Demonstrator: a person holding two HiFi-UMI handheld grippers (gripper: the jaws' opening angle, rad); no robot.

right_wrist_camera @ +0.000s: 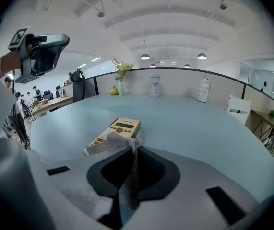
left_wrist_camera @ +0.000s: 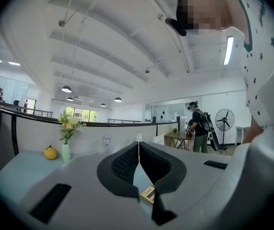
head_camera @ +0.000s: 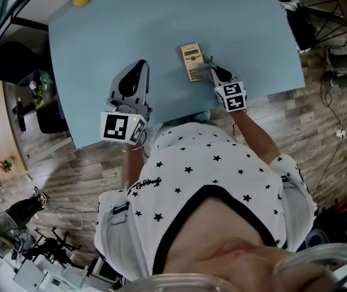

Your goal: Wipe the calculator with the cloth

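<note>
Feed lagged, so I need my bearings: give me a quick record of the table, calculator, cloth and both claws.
table: light blue
calculator: beige, face up, flat on the table
cloth: grey, free end draped over the calculator's near end
right claw: shut on the cloth
left claw: shut, empty, left of the calculator

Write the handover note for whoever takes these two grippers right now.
Left gripper: shut, empty, held to the left of the calculator.
Right gripper: shut on the cloth.
The calculator lies flat on the blue table; the cloth rests on its near keypad end.
Done: cloth gripped and laid on the calculator.
Left: wipe on toward the display end. How much is wiped so far cannot be told.
</note>
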